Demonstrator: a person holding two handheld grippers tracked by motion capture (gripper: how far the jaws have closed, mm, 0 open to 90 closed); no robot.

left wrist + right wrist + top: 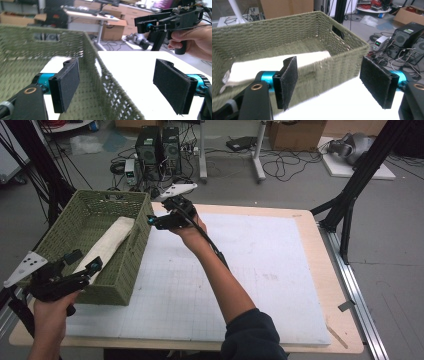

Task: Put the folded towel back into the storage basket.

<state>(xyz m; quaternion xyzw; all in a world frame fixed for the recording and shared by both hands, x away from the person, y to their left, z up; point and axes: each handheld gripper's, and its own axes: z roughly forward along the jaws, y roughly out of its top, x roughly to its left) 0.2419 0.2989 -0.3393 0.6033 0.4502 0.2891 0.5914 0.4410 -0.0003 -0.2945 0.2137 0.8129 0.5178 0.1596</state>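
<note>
No legible text, apparently.

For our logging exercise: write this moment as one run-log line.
folded white cloth: lying in green woven basket | left gripper: open, empty, at basket's near end | right gripper: open, empty, beside basket rim

This is a robotics or electronics lab, a working room rather than a home. The desk (320, 270), a pale wooden top under a white gridded mat, serves as the landmark. Beyond its far edge, on the grey floor, stand two black computer towers (159, 147) with a small bench power supply (130, 170) beside them, and loose black cables (280, 167) sprawl across the floor nearby. Farther behind the desk rise the white legs of another table (258, 150), with cardboard boxes (296, 134) stacked past them. Right of the desk a black tripod leg (360, 175) slants up, and a metal rail (357, 295) runs along that edge.
</note>
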